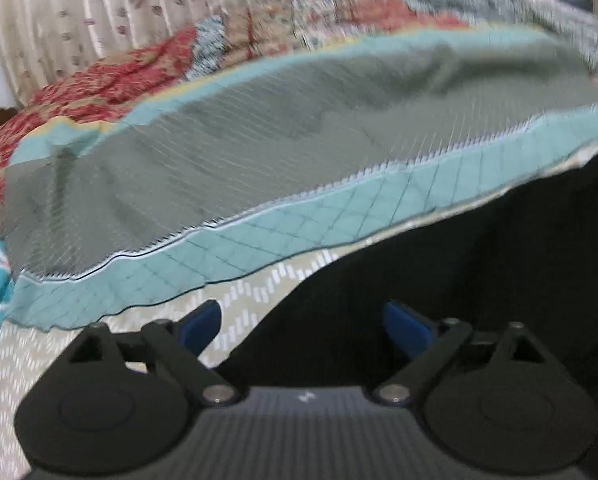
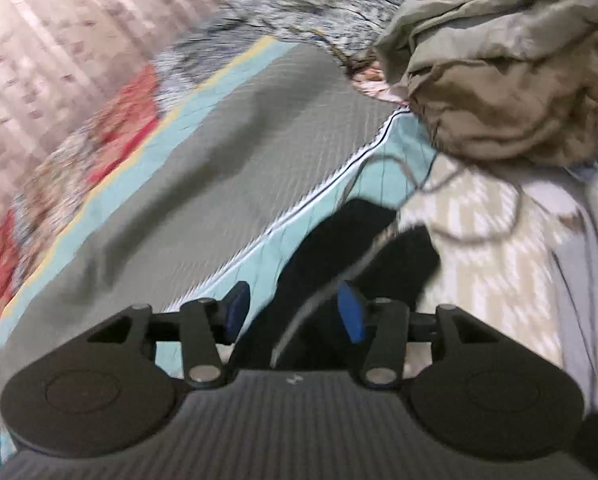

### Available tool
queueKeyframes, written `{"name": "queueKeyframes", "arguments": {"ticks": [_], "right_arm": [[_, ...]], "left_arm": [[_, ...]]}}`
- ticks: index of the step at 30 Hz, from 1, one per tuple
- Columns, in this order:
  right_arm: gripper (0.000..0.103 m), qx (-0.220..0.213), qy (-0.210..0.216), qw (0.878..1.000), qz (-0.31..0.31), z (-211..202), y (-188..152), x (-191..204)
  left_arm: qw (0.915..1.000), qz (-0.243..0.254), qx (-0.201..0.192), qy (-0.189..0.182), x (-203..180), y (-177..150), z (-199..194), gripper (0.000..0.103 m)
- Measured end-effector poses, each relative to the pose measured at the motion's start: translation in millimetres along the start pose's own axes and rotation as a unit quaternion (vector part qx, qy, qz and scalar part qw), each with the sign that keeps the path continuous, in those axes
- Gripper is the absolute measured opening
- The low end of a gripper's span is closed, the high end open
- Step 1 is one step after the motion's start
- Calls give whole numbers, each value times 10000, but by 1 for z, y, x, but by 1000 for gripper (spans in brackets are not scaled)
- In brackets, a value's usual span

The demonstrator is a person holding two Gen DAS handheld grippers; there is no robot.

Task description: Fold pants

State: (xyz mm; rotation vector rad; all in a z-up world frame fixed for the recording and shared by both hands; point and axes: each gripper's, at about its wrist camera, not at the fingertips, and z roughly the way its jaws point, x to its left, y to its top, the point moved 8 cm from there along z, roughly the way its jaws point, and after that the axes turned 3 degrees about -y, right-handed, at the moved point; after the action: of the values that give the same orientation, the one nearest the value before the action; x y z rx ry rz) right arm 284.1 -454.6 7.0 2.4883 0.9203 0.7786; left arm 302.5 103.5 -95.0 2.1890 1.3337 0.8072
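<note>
Left claw [image 1: 301, 330] is spread wide, empty; right claw [image 2: 295, 312] half open, gripping nothing. Black pants [image 2: 363, 252] lie unfolded on the bed [image 2: 475, 216]; folding judged barely begun.

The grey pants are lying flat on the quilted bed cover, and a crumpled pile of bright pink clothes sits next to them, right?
Nearly. The crumpled pile of clothes is beige and tan, not bright pink; the right wrist view shows it. The grey pants do lie flat on the quilted bed cover, with the pile next to them.

Pants [image 1: 291, 128] on quilt [image 1: 307, 224], seemingly flat
</note>
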Motion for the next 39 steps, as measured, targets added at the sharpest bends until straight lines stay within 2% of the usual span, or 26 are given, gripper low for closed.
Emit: {"name": "queueKeyframes", "arguments": {"ticks": [1,3,4,6,7,8,9,10,11,12,16,21,25,27,29,31,33,34,35,36,37,38,39], "right_arm": [[52,53,-173,9998,22,14,9,-4],[52,95,-494,9987,90,44,20,-2],[53,117,-624,9979,84,54,19,-4],[58,175,-966,9951,69,77,19,-12],[60,214,-1058,9941,70,86,17,-16],[60,261,-1108,9935,36,98,15,-15],[56,302,-1186,9925,-52,102,8,-19],[31,295,-1299,9909,-219,97,4,-23],[14,252,-1405,9887,-458,98,3,-22],[8,211,-1343,9891,-561,94,4,-23],[7,-402,-727,9965,-3,37,19,-44],[8,-973,201,9932,606,-68,20,-91],[7,-1259,657,9870,747,-151,-15,-132],[8,-1290,767,9847,880,-182,-47,-162],[8,-1242,824,9812,1228,-200,-81,-198],[8,-1113,729,9800,1481,-200,-116,-232],[12,-786,225,9826,1667,-188,-153,-267],[10,-589,-80,9816,1813,-179,-168,-282],[4,-484,-106,9791,1972,-173,-179,-294],[3,-530,86,9738,2212,-172,-185,-300],[8,-548,163,9690,2404,-175,-185,-302],[9,-558,151,9682,2434,-177,-182,-298],[12,-656,53,9726,2229,-182,-176,-290]], "left_arm": [[9999,70,91,-42,-4,-3,10,82],[9989,240,345,-191,-15,-12,25,61],[9980,375,466,-189,-20,-17,32,46],[9971,659,377,-50,-28,-20,29,31],[9970,680,356,27,-29,-20,24,18],[9976,607,320,66,-27,-19,19,13],[9983,516,255,70,-23,-16,14,13],[9988,441,172,94,-18,-13,8,12],[9992,369,66,158,-14,-11,1,12],[9993,288,-31,229,-9,-7,-7,12],[9978,-133,-518,391,3,5,-48,12],[9905,-399,-1198,547,3,3,-118,12],[9827,-551,-1642,651,0,-17,-182,12],[9810,-643,-1738,583,-4,-37,-210,12],[9826,-539,-1699,525,-18,-67,-235,12],[9871,-402,-1473,485,-37,-103,-249,13],[9949,-331,-922,259,-62,-144,-247,18],[9976,-269,-620,146,-74,-163,-241,19],[9991,-229,-343,-35,-85,-180,-236,20],[9995,-235,-169,-140,-92,-194,-233,21],[9995,-298,-29,-140,-95,-205,-231,21],[9989,-446,69,-132,-95,-212,-233,21],[9978,-637,58,-185,-93,-214,-237,22]]}}
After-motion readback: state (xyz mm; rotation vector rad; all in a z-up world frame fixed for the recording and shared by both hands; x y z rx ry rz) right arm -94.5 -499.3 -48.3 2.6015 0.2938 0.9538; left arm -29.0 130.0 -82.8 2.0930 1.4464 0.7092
